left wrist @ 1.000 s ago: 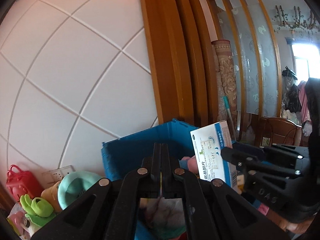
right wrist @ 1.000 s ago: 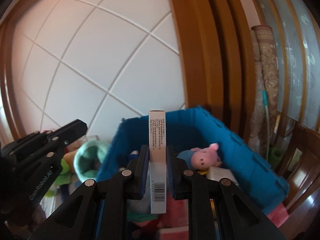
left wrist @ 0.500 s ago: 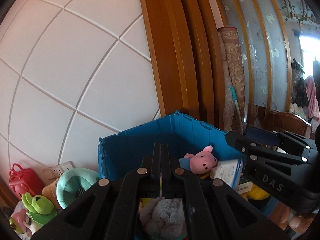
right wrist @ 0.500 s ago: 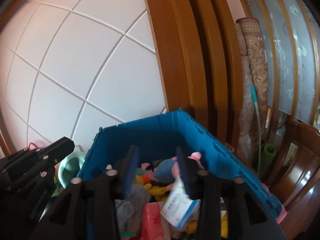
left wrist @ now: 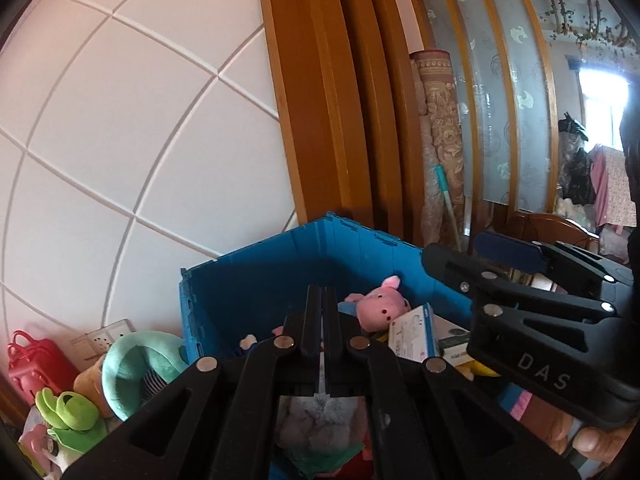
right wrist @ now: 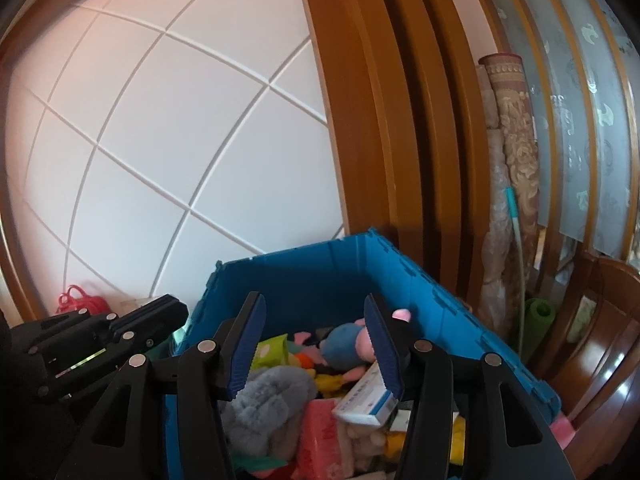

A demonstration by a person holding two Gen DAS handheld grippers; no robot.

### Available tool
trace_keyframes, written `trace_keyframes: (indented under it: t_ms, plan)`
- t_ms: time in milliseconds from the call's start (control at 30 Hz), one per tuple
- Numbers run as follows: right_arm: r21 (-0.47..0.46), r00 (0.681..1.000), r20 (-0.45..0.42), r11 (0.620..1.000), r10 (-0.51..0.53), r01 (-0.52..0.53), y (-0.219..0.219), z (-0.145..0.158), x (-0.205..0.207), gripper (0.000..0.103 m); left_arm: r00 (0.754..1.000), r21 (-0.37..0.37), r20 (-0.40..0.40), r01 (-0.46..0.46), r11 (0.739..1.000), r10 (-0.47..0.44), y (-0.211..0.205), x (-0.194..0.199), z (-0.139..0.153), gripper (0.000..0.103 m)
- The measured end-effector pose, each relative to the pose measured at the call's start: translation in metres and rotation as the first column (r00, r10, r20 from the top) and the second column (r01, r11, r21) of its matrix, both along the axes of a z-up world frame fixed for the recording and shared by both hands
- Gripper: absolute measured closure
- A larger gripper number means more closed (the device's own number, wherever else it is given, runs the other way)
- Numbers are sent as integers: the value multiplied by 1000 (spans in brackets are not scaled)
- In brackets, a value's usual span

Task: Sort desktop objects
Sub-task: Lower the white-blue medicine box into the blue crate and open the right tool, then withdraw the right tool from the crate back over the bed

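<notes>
A blue plastic crate (left wrist: 256,276) (right wrist: 304,272) stands against the wall, full of soft toys and boxes. The white and blue medicine box (right wrist: 366,396) (left wrist: 412,334) lies loose on the pile inside, beside a pink pig plush (left wrist: 380,304) (right wrist: 352,340). My right gripper (right wrist: 316,344) is open and empty above the crate; it also shows at the right of the left wrist view (left wrist: 480,256). My left gripper (left wrist: 323,340) is shut and empty over the crate's near side; it also shows at the left of the right wrist view (right wrist: 160,316).
A grey fluffy toy (right wrist: 268,404) and a pink pack (right wrist: 324,436) lie in the crate. Left of the crate are a teal slipper (left wrist: 136,364), green toy (left wrist: 64,408) and red bag (left wrist: 32,360). A wooden frame (right wrist: 380,120) and rolled carpet (right wrist: 512,160) stand behind.
My right gripper opened and let go of the medicine box, which dropped onto the pile in the crate. The left gripper stayed shut.
</notes>
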State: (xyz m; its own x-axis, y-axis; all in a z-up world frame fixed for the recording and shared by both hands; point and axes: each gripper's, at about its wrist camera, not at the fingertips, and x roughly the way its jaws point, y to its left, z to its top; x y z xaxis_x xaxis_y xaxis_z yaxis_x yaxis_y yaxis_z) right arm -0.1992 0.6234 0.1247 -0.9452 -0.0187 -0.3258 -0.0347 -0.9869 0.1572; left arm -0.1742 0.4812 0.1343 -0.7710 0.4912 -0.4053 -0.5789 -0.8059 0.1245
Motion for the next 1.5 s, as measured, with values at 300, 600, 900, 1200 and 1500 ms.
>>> trace_keyframes:
  t_ms: [300, 600, 900, 1200, 1500]
  plan:
    - [-3, 1000, -24, 1000, 3, -3, -10, 3, 16, 41, 985, 54, 111, 131, 990, -136, -14, 7, -1, 97]
    - [-2, 999, -51, 1000, -4, 4, -14, 9, 26, 39, 973, 71, 146, 169, 983, -177, -5, -5, -18, 0]
    - [-3, 996, -94, 1000, 13, -13, -22, 11, 46, 33, 1000, 56, -5, 25, 998, -24, -81, 14, -27, 0]
    - [23, 948, -169, 963, 270, -270, -120, -3, 68, 8, 933, 37, -44, -356, 934, 357, -266, 53, -76, 0]
    - [78, 796, 220, 803, 565, -591, -283, -131, 60, 8, 834, -45, 116, -538, 842, 540, -410, 91, -165, 0]
